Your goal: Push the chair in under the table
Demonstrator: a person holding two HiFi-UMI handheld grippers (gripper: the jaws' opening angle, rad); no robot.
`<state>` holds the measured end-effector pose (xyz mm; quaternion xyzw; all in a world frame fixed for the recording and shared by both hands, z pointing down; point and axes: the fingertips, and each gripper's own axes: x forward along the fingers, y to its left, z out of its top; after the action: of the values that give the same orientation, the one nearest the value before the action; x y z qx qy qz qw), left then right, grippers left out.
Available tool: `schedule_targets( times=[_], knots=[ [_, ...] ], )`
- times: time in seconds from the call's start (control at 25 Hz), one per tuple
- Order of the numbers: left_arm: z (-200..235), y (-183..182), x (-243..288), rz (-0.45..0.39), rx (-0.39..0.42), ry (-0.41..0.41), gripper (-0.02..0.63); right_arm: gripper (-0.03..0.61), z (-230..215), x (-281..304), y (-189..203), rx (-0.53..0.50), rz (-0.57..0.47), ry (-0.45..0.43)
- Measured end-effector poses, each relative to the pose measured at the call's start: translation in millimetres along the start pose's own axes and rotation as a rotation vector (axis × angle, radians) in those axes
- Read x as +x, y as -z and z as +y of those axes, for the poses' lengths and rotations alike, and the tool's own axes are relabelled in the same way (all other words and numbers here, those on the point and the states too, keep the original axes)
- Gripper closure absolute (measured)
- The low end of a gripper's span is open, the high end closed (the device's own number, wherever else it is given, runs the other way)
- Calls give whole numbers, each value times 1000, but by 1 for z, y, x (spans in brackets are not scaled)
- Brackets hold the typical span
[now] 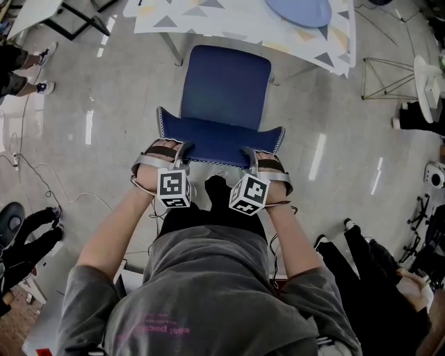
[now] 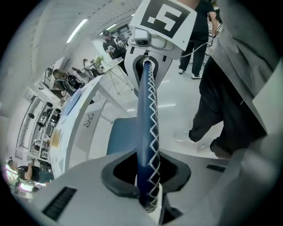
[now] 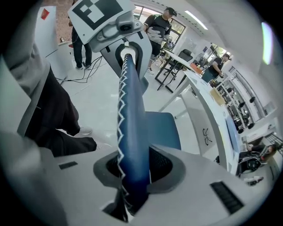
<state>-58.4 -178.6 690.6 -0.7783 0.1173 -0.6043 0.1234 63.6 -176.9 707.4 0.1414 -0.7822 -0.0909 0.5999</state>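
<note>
A blue chair stands in front of a white table [image 1: 243, 24] with a triangle pattern; its seat [image 1: 226, 80] is partly under the table's edge. The backrest's top edge [image 1: 219, 135], trimmed with white zigzag stitching, faces me. My left gripper [image 1: 182, 151] is shut on that edge near its left end, and my right gripper [image 1: 248, 154] is shut on it near its right end. In the left gripper view the backrest [image 2: 146, 114] runs up from the left gripper [image 2: 147, 176] to the right gripper [image 2: 152, 48]. In the right gripper view the backrest [image 3: 130, 114] sits pinched in the right gripper [image 3: 132, 176].
A blue oval object [image 1: 299, 10] lies on the table. A wire-frame stand [image 1: 386, 76] is at the right. People's legs and shoes [image 1: 28, 66] show at the left and lower right. Cables [image 1: 49, 184] trail over the grey floor.
</note>
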Motion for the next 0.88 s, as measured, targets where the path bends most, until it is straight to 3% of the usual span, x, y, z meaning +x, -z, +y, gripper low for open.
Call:
schedule_targets(
  times=[0.24, 0.88],
  knots=[
    [22, 2, 2, 34, -22, -65, 548, 494, -20, 2, -4, 8, -11, 53],
    [121, 4, 41, 41, -26, -93, 548, 497, -117, 40, -2, 5, 13, 95]
  ],
)
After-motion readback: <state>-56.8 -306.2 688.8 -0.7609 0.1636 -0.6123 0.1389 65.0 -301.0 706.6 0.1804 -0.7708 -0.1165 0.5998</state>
